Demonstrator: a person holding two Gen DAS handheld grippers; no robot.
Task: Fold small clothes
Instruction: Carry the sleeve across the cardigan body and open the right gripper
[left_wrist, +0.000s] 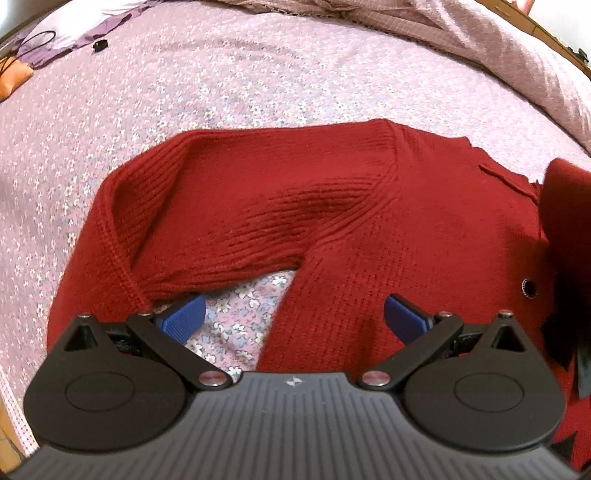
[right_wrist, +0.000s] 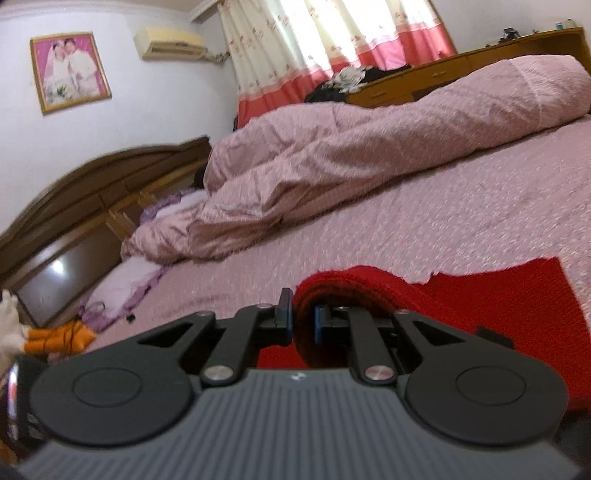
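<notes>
Left wrist view: red knit sweater (left_wrist: 332, 206) spread on the bed (left_wrist: 184, 92), filling the middle of the frame, one sleeve folded across the body from 9 o'clock toward centre, a dark button near 3 o'clock. Left tool (left_wrist: 293, 314) spread wide, nothing between its blue pads (left_wrist: 184, 314), hanging over a gap of flowered bedsheet just at the sweater's near edge. Right wrist view: right tool (right_wrist: 301, 321) pinched narrow on a thick bunched fold of the same red knit, cloth squeezed between the pads and humped above them, the rest trailing off toward 3 o'clock over the bed. Rumpled pink quilt (right_wrist: 332, 166) at 12 o'clock, well apart. Handling, as a judgement: soft, limp, fairly thick knit, light but stretchy, likely to sag and drag rather than hold a crease; not fragile, not slippery. Best taken at a ribbed edge, hem or shoulder seam, both layers together, avoiding the button.
</notes>
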